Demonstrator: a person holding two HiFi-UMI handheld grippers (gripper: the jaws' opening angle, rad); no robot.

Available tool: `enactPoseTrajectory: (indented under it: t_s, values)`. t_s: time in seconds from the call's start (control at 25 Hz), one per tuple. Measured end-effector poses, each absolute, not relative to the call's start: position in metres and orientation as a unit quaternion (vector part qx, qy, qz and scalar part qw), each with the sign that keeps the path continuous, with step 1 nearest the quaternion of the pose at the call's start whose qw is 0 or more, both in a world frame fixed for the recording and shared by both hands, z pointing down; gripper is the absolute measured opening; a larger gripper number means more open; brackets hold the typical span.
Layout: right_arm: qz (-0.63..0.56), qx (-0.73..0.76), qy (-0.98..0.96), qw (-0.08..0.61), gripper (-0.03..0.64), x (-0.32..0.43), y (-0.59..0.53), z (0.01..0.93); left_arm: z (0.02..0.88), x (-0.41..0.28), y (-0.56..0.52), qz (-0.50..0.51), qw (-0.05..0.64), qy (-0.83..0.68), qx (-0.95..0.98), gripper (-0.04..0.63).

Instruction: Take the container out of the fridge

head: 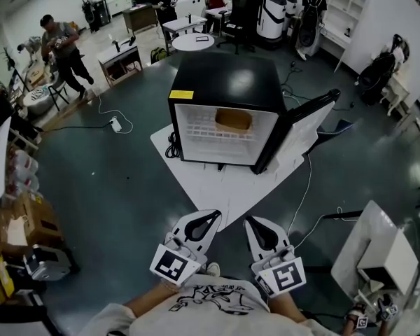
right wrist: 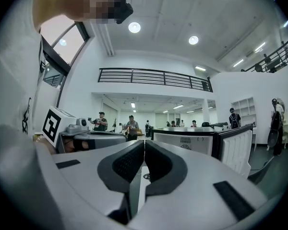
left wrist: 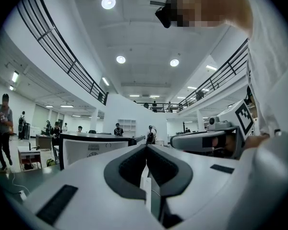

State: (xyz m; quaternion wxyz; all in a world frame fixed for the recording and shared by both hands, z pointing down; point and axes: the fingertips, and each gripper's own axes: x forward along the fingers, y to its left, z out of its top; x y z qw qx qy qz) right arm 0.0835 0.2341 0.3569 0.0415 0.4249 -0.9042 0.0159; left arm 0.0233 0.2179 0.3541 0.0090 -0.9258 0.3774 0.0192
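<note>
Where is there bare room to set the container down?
The white platform is bare in front of the fridge, toward the person. On its left a coiled cable crowds it; the open door hangs over the right.

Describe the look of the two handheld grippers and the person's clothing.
The left gripper and right gripper are light grey, with black textured jaw linings; each carries a white cube with black square markers. The person wears a white T-shirt with black print.

open fridge (head: 224, 82) front, door (head: 304, 128) off right
</note>
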Motion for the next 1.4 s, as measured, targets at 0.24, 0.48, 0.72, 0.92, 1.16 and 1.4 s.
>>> enactPoseTrajectory:
  t_s: [0.24, 0.48, 0.72, 0.92, 1.16, 1.4]
  values:
    - [0.019, 0.422, -0.905, 0.044, 0.028, 0.088, 0.239, 0.358, 0.356, 0.029, 0.221, 0.016, 0.008, 0.381, -0.924, 0.015]
    - [0.015, 0.42, -0.906, 0.044, 0.028, 0.086, 0.234, 0.359, 0.356, 0.028, 0.22, 0.013, 0.008, 0.382, -0.924, 0.015]
    - [0.019, 0.419, -0.907, 0.047, 0.028, 0.077, 0.219, 0.365, 0.361, 0.019, 0.204, 0.011, 0.007, 0.384, -0.923, 0.015]
    - [0.014, 0.421, -0.906, 0.051, 0.028, 0.068, 0.203, 0.366, 0.36, 0.012, 0.188, 0.015, 0.009, 0.381, -0.924, 0.015]
    - [0.012, 0.424, -0.904, 0.049, 0.028, 0.06, 0.175, 0.371, 0.365, 0.006, 0.158, 0.018, 0.005, 0.377, -0.926, 0.015]
    - [0.013, 0.427, -0.903, 0.054, 0.028, 0.049, 0.144, 0.372, 0.367, -0.004, 0.127, 0.018, 0.005, 0.372, -0.928, 0.015]
